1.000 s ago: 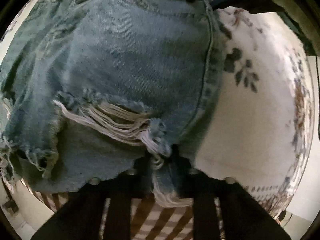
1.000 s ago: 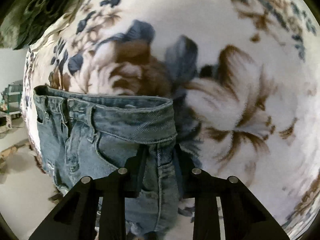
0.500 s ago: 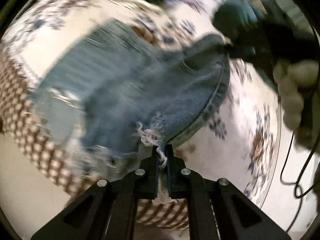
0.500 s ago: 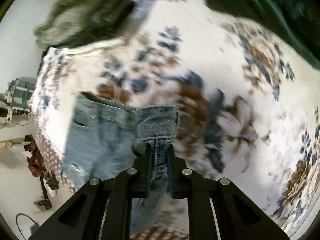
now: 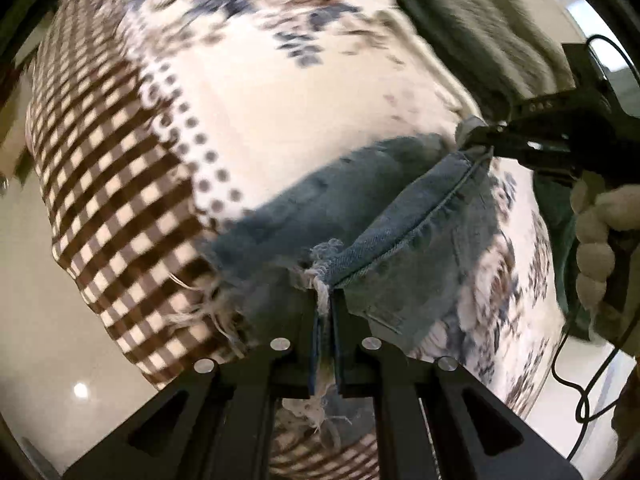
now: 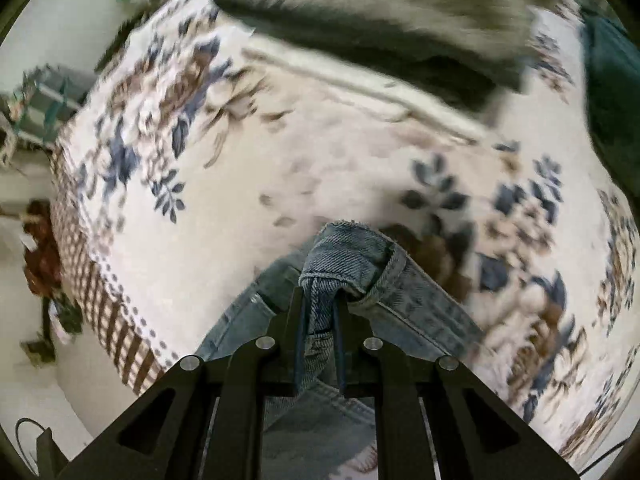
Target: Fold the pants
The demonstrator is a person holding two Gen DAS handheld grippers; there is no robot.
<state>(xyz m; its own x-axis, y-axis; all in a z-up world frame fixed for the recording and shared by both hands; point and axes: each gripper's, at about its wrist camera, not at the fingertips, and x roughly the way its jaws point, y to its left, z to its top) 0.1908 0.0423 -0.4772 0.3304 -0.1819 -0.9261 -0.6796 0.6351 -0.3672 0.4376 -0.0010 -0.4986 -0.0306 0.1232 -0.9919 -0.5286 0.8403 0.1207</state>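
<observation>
I am holding the frayed hem corner of the faded blue denim shorts (image 5: 360,216) in my left tongs (image 5: 325,320), which are closed down to a thin slit with white threads hanging through it. A second ago this side of the garment was lying spread flat on the bed; now it is rising off the white floral bedspread (image 5: 280,92), and the brown checked border (image 5: 112,184) that was hidden under the cloth is showing beside it. The denim is stretching in a sagging band from my left grip up to my right tongs (image 5: 476,136), seen across the left view with my pale gloved right hand (image 5: 600,248) behind them.

On the right, my right tongs (image 6: 320,316) are pinched tight on the waistband corner of the shorts (image 6: 352,256), which is bunching into a fold above the tips instead of lying level as it did before. A grey-green folded garment (image 6: 380,12) is lying beyond, well apart.

I am judging that the side-to-side fold is under way: both corners are lifted and need carrying across to lie on the far half.
</observation>
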